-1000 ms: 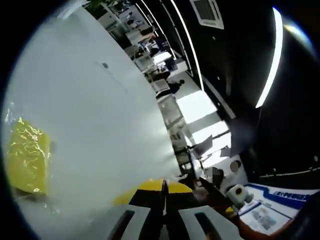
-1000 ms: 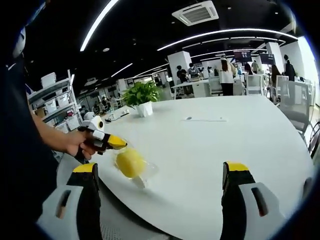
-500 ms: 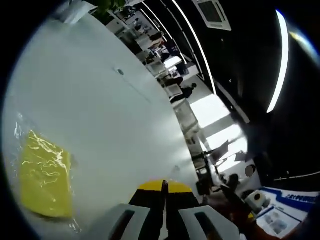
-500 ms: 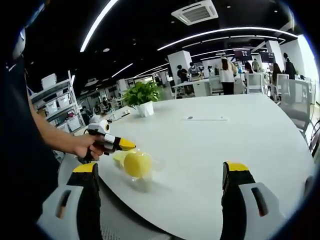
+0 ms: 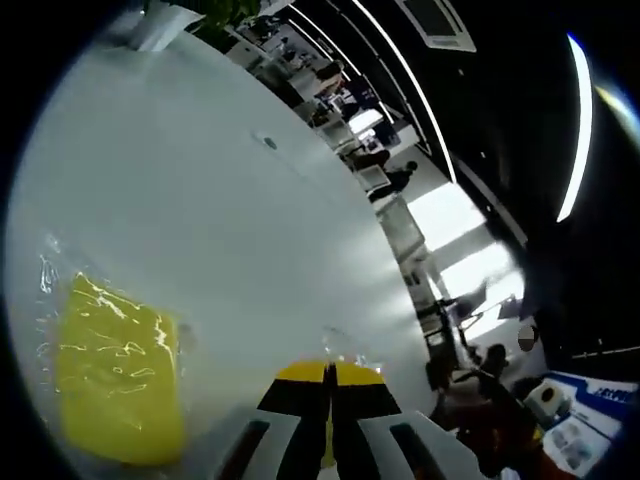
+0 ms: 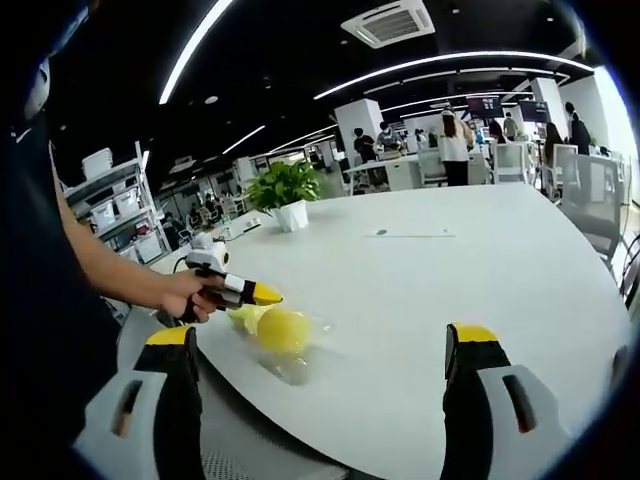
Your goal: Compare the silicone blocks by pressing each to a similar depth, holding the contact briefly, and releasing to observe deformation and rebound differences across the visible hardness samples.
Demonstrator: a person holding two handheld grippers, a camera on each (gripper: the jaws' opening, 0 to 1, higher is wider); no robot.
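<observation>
A yellow silicone block [image 5: 120,385] in clear crinkled wrap lies on the white table [image 5: 220,230], to the left of my left gripper [image 5: 328,374]. That gripper's yellow-tipped jaws are pressed together with nothing between them. In the right gripper view a hand holds the left gripper [image 6: 268,296], its tip right beside the wrapped yellow block [image 6: 284,330] near the table's front edge. I cannot tell whether tip and wrap touch. My right gripper [image 6: 322,342] stands open, jaws wide apart, short of the block.
A potted green plant [image 6: 284,192] stands at the back of the round table [image 6: 450,270], and a small flat sheet [image 6: 410,234] lies further right. Shelves stand at the left; desks, chairs and people fill the room behind.
The left gripper and the hand holding it have moved right along the table's front edge, and the wrapped block has shifted right with them. The right gripper has stayed still and open.
</observation>
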